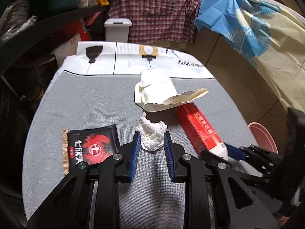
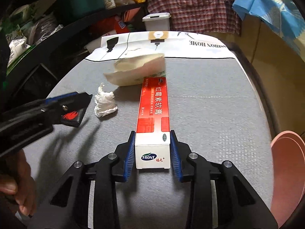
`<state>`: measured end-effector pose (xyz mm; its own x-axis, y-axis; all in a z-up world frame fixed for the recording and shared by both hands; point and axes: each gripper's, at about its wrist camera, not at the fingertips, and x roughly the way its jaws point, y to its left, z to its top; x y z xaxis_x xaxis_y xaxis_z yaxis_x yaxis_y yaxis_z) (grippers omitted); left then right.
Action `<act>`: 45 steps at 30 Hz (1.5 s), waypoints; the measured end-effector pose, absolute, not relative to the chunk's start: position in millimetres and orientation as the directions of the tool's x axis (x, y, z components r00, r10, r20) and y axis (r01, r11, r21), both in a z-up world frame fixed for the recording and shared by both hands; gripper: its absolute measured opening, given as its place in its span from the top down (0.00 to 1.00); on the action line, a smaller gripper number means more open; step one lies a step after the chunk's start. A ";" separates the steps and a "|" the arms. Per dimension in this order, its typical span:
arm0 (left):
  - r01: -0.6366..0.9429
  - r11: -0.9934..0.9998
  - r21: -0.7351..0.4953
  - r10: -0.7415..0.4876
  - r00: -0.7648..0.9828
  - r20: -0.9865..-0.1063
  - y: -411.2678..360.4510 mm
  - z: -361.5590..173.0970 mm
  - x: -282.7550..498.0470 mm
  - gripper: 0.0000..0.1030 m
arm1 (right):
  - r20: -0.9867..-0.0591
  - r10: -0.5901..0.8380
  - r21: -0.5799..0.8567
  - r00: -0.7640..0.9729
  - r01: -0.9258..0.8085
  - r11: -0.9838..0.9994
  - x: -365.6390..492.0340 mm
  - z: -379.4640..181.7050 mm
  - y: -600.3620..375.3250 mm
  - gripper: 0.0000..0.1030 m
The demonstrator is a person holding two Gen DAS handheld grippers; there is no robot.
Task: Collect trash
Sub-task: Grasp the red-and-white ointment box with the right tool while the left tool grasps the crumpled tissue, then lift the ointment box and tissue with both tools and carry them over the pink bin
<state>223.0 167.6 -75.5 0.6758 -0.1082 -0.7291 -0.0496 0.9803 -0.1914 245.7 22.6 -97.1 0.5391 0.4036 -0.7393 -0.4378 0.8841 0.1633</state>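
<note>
Your left gripper (image 1: pixel 152 140) is straddling the tissue wad (image 1: pixel 152 136) on the grey table (image 1: pixel 85 103), jaws apart, pads just beside it, contact unclear. Your right gripper (image 2: pixel 153 143) is clamping the red-and-white box (image 2: pixel 153 114) by its white end. Black packet (image 1: pixel 91 145) is lying left.

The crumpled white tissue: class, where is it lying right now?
In the left wrist view, the crumpled white tissue lies on the grey tabletop between the left tongs, with the red box to its right.

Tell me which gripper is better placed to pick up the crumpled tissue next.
Left. The left gripper has the crumpled tissue between its open jaws; the right gripper clamps the red box.
</note>
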 end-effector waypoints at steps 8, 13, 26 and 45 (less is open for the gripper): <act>-0.040 0.982 -0.187 -0.117 0.650 -0.751 159.4 -88.4 236.4 0.75 | -0.737 0.397 0.160 0.547 -0.429 0.889 246.8 -95.9 10.4 0.66; -0.038 0.987 -0.159 -0.100 0.633 -0.767 153.7 -92.3 241.0 0.76 | -0.735 0.394 0.159 0.551 -0.425 0.891 247.1 -94.7 8.2 0.66; -0.049 0.989 -0.141 -0.078 0.640 -0.764 159.2 -77.4 228.2 0.96 | -0.721 0.383 0.144 0.578 -0.415 0.898 238.8 -83.3 -2.6 0.67; -0.055 0.989 -0.139 -0.054 0.733 -0.678 146.9 -18.1 177.1 0.96 | -0.631 0.374 0.139 0.679 -0.375 0.917 197.0 -16.9 -58.6 0.67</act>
<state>177.1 146.9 -18.1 0.7334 -0.0541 -0.6777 -0.0552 0.9888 -0.1386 197.0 -58.6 -16.9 0.6795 0.3736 -0.6315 -0.3745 0.9167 0.1394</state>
